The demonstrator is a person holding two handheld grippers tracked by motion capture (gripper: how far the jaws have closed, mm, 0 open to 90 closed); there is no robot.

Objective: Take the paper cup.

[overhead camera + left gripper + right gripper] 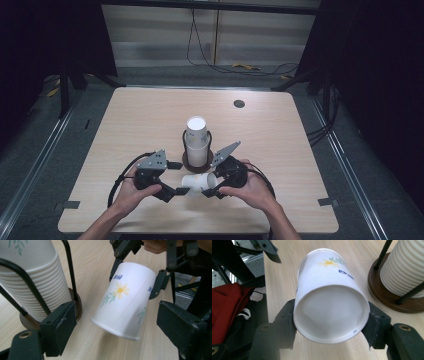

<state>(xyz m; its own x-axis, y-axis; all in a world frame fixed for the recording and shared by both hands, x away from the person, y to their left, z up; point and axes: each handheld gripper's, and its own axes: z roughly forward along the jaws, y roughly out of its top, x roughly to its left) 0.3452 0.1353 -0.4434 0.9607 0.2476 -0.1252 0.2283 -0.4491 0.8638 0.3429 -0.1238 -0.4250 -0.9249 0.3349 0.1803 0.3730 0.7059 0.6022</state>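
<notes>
Right, we have a white paper cup printed with a yellow daisy and green sprigs (198,182) lying on its side near the front edge of the light wooden worktop (280,140), about midway along that edge. We grip it with our right hand-held gripper (209,192): both black pads press on the cup's wall close to its wide open mouth, one on each side, and in the right gripper view that mouth (329,315) faces straight at the camera. The cup's narrow closed end points toward our left hand-held gripper (176,192), whose jaws stand wide apart, one on each side of that end, and in the left gripper view we see clear gaps between the pads and the paper. In that same view the cup (127,300) hangs tilted, its closed end lower and just off the wood. Just behind it, toward the middle of the worktop, stands a tall stack of nested white paper cups (197,140) inside a black wire holder on a round dark wooden base (186,161). Both hands rest low at the front edge.
</notes>
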